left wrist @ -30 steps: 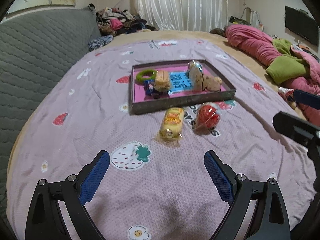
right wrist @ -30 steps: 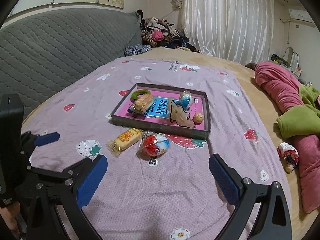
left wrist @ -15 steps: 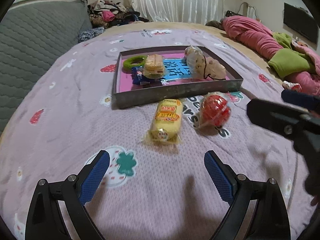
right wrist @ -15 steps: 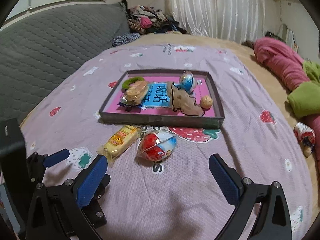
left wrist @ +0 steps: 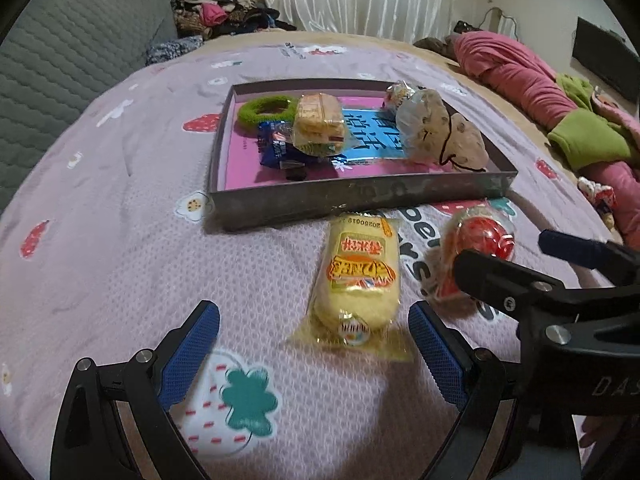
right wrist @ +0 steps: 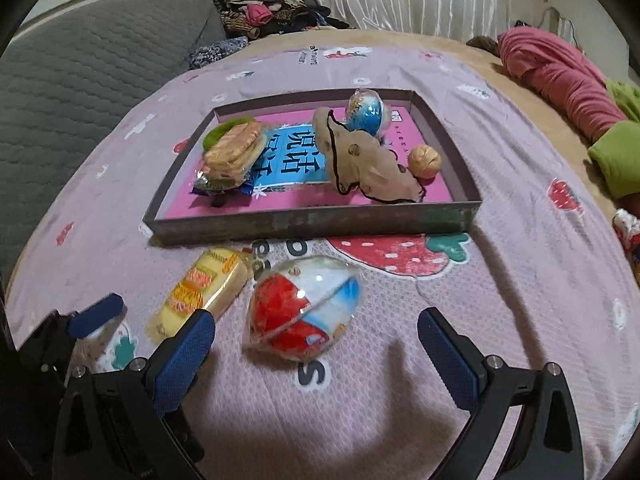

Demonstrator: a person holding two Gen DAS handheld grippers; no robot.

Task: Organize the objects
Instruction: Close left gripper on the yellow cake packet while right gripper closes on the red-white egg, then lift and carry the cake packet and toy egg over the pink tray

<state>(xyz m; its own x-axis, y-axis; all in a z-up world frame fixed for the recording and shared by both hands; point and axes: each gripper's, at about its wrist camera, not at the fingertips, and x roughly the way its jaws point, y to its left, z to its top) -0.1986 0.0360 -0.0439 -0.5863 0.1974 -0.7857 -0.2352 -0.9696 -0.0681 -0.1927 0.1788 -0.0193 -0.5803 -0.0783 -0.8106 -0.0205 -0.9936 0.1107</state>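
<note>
Both grippers gape empty, the left gripper (left wrist: 314, 342) lined up on the yellow cake (left wrist: 356, 276) and the right gripper (right wrist: 316, 344) on the red egg (right wrist: 304, 314), apparently to lift them into the tray (right wrist: 312, 222).

the bedspread (left wrist: 120, 208) is lilac, printed with red strawberries, teal leaves and small white flowers. the tray (left wrist: 360, 196) has dull grey walls and a bright pink floor under a blue sheet with dark characters (right wrist: 298, 156). the snack cake packet (left wrist: 358, 276) is yellow with orange and red lettering. the wrapped ball (right wrist: 304, 312) is red, white and blue. a fuzzy ring (left wrist: 266, 109) is lime green. both grippers' pads (right wrist: 182, 356) are blue on black frames.
</note>
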